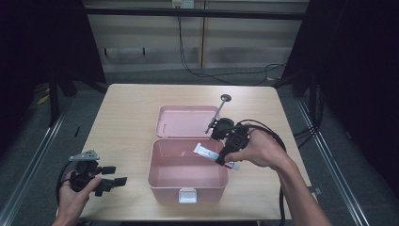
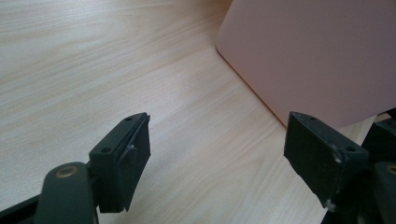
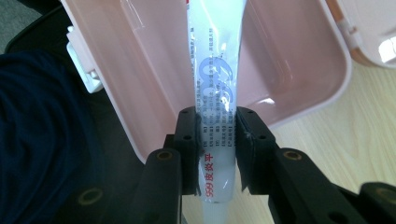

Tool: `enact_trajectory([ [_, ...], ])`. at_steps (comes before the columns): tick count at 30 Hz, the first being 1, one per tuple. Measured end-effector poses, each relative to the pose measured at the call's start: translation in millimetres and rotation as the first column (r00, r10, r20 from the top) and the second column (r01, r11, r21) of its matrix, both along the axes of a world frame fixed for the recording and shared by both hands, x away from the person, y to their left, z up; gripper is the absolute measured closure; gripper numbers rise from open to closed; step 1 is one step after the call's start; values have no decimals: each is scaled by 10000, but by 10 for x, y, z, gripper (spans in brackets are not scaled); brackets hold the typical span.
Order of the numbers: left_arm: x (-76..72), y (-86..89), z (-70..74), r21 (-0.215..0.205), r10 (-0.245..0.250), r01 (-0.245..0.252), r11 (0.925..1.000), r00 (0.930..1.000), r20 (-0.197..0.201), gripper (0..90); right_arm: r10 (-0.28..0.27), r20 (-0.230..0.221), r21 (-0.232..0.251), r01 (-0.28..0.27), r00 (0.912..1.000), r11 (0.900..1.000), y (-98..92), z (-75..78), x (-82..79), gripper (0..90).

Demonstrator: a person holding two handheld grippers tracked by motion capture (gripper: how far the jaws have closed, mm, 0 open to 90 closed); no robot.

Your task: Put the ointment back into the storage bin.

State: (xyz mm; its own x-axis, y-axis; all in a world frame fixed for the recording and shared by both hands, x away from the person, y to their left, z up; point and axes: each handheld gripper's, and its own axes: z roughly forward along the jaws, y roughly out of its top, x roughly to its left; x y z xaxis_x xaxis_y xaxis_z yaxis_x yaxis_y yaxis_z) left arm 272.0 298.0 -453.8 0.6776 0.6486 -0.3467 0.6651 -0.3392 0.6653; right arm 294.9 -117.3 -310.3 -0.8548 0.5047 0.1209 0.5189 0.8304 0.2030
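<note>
Two tools were at work: the right tool (image 3: pixel 218 154) pinched a white tube (image 3: pixel 215 93) near its cap end, holding it over the open pink box (image 1: pixel 160 181) at the counter's (image 1: pixel 127 113) centre. The left tool (image 2: pixel 217 158) sat gaping and empty at eight o'clock. Placing the tube seemed the step underway; next would be lowering and letting go. Red print read "999" with Chinese characters.
</note>
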Motion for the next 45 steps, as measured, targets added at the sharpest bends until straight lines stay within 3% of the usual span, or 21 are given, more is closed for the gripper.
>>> enact_trajectory([
  [4,-2,0,1,-10,6,-6,10000,10000,-7,227,176,-34,15,-176,9998,9998,63,-25,3,718],
  [5,1,-1,-1,3,8,-8,10000,10000,-1,227,522,-65,-78,-523,9986,9986,114,-44,-2,717],
  [10,0,-4,1,44,15,-15,10000,10000,25,227,871,-94,-42,-871,9962,9962,225,-71,7,718],
  [19,-3,-4,2,6,13,-13,10000,10000,33,227,1278,-156,-53,-1279,9917,9918,400,-125,24,718],
  [23,1,-3,2,35,-3,3,10000,10000,29,227,1731,-237,-83,-1733,9846,9848,518,-174,15,718],
  [45,-3,-5,3,2,0,0,10000,10000,27,227,2410,-775,122,-2408,9674,9705,772,-506,48,718],
])
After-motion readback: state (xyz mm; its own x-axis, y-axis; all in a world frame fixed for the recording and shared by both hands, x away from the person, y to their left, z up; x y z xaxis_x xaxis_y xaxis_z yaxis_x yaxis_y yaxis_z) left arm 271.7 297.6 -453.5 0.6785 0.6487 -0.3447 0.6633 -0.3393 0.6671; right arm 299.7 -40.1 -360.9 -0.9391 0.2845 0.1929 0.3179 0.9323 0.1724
